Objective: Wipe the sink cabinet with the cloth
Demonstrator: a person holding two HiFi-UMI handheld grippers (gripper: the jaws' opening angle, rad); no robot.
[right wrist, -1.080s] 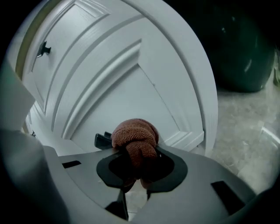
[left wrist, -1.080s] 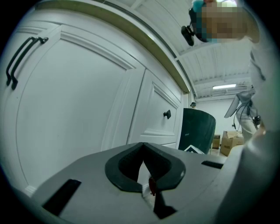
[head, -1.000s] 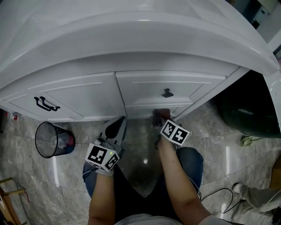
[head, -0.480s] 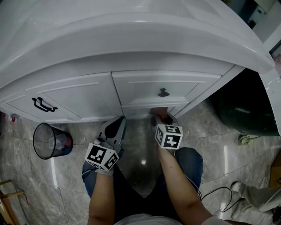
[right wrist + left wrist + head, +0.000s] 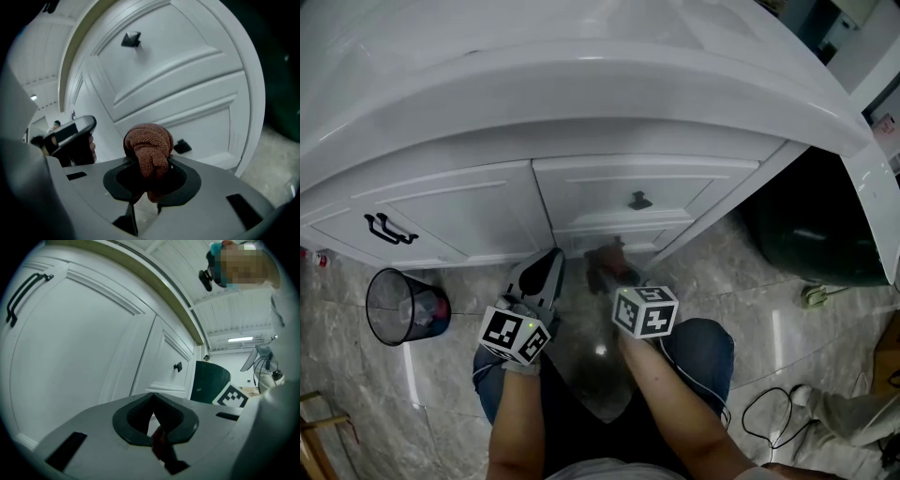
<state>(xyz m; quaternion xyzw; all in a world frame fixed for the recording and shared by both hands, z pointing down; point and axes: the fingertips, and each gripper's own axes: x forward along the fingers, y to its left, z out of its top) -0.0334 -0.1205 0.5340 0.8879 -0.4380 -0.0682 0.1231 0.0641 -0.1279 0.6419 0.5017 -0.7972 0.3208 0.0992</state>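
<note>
the right gripper (image 5: pixel 609 272), clamped on the brown cloth (image 5: pixel 149 145), has slid left along the lower front of the sink cabinet (image 5: pixel 591 192), so the wiping goes on; the left gripper (image 5: pixel 546 269) waits closed, empty.

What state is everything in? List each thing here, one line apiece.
Right claw: shut on the cloth.
Cloth: bunched into a wad, clamped between the jaws.
Left claw: shut, holding nothing.
Cabinet door: closed.
Top drawer: closed.
Waste bin: upright, with some rubbish inside.
</note>
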